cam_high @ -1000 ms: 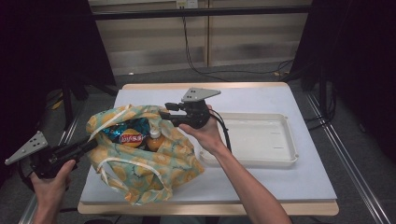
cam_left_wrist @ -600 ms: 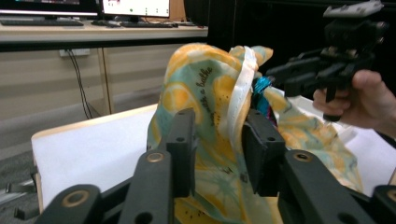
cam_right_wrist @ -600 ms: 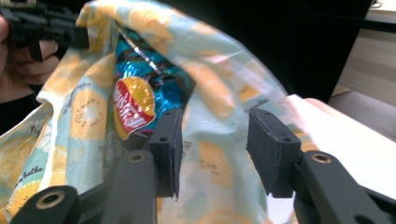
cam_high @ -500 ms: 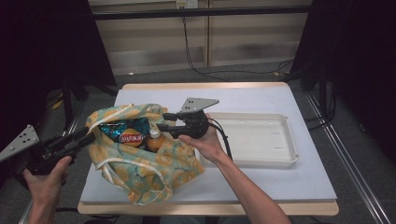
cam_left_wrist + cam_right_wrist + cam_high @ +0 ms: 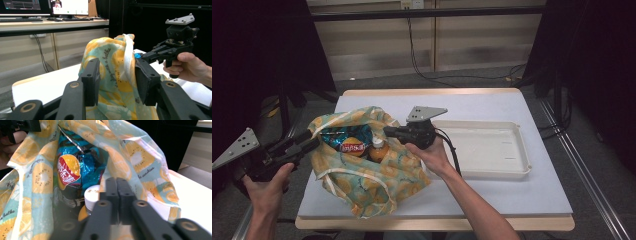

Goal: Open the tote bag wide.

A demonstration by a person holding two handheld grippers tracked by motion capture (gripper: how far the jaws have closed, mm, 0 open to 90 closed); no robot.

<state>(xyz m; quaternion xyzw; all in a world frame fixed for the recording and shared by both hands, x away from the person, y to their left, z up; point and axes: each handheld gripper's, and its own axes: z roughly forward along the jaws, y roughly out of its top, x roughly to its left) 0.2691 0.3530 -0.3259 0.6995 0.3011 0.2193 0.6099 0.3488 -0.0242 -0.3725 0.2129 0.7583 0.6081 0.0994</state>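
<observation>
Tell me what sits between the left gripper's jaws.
In the left gripper view, the bag's fabric and white strap hang between the left gripper's jaws, which have just been opening.

The table (image 5: 512, 200) has a pale grey-blue top edged in light wood and stands on a grey floor (image 5: 492, 82), with dark black curtains (image 5: 592, 60) hanging at 3 and 9 o'clock. At 12 o'clock a beige panelled wall (image 5: 462, 40) runs behind a black horizontal rail (image 5: 427, 12), and black cables (image 5: 422, 60) trail down it onto the floor. In the left gripper view a long desk (image 5: 50, 23) at 11 o'clock carries lit monitors (image 5: 70, 6) and a keyboard (image 5: 18, 19).
</observation>
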